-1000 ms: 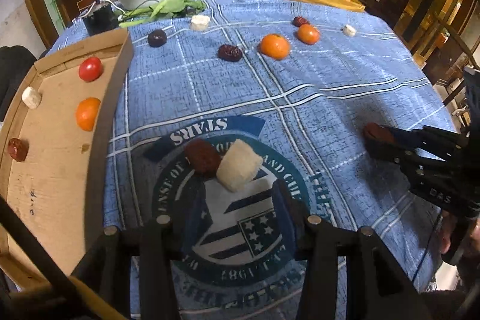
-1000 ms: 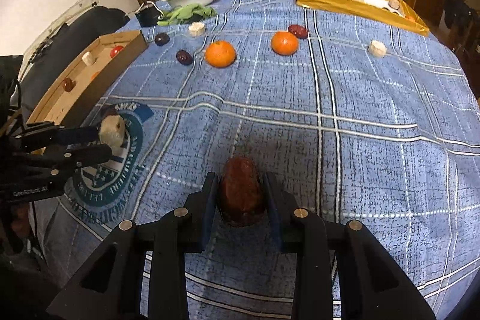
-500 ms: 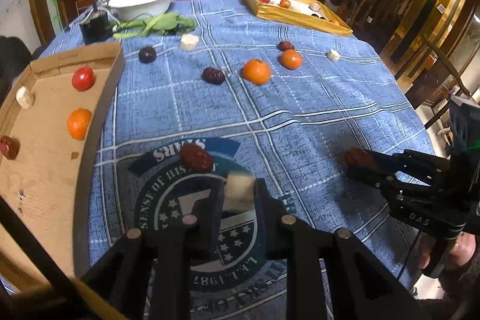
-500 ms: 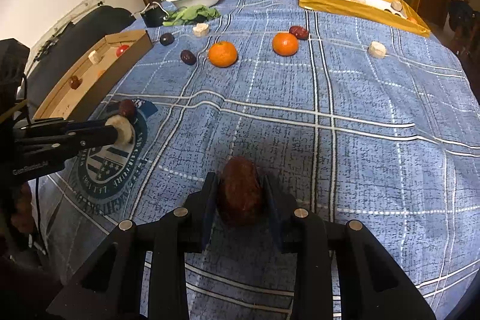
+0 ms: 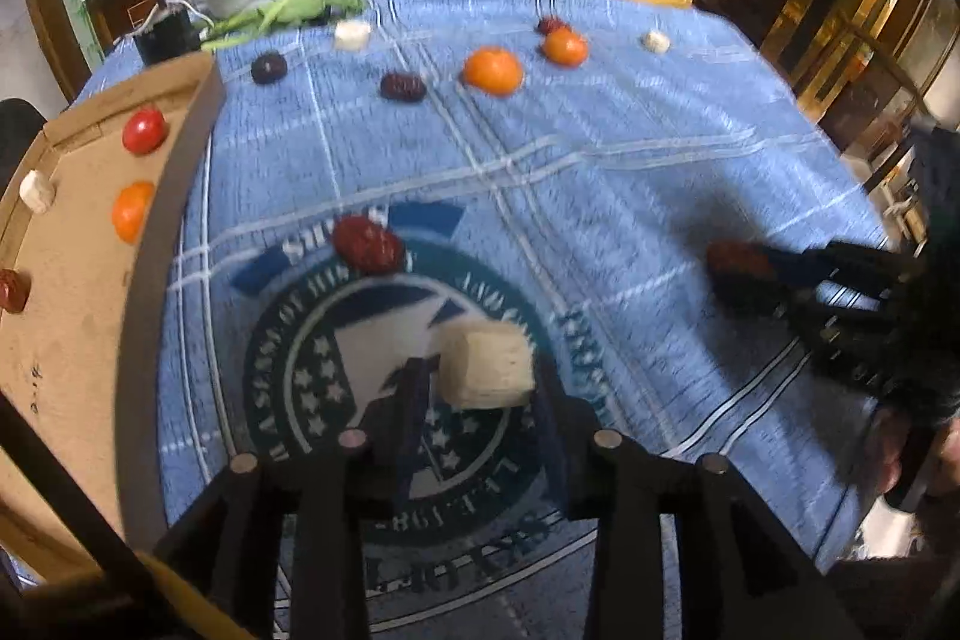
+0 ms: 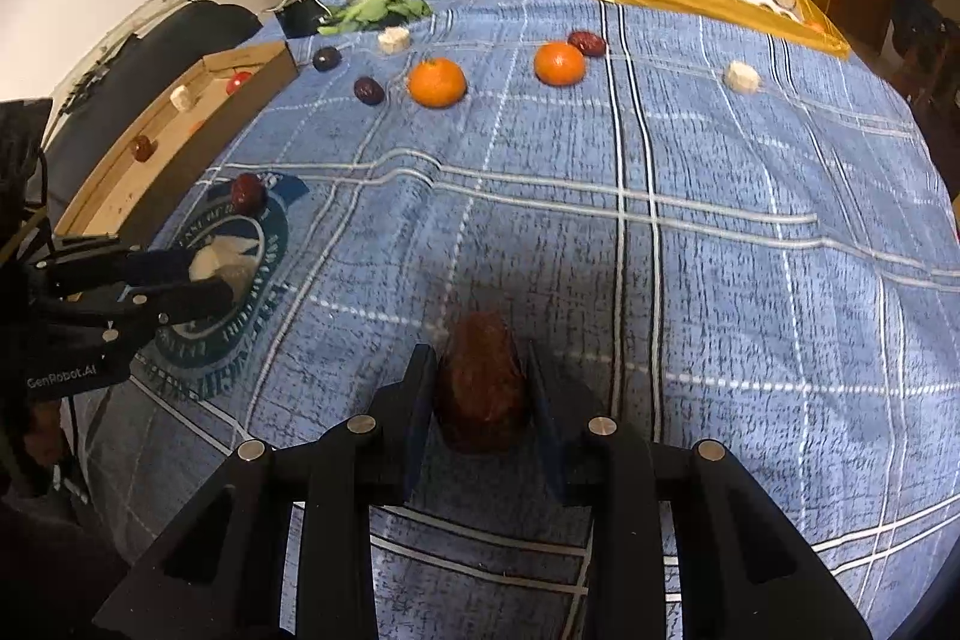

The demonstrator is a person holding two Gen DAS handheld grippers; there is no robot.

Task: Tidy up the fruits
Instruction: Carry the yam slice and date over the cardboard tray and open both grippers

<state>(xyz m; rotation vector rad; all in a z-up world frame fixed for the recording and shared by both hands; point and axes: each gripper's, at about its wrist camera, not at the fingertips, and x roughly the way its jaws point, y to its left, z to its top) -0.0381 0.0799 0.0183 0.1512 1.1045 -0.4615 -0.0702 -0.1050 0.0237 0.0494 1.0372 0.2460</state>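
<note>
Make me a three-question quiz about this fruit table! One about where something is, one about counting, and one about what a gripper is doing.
1. Where is the red tomato?
A. in the white bowl
B. in the brown cardboard tray
C. on the blue cloth

2. How many oranges lie loose on the blue tablecloth?
A. two
B. four
C. none

3. What is the left gripper doing?
A. hanging open with nothing in it
B. holding an orange
C. holding a pale banana chunk

Answers:
1 B: the tomato sits inside the cardboard tray, near its far corner.
2 A: one orange and a second orange rest on the cloth; another orange one lies in the tray, not on the cloth.
3 C: the banana chunk sits between its fingers, while the right gripper holds a dark red date.
</note>
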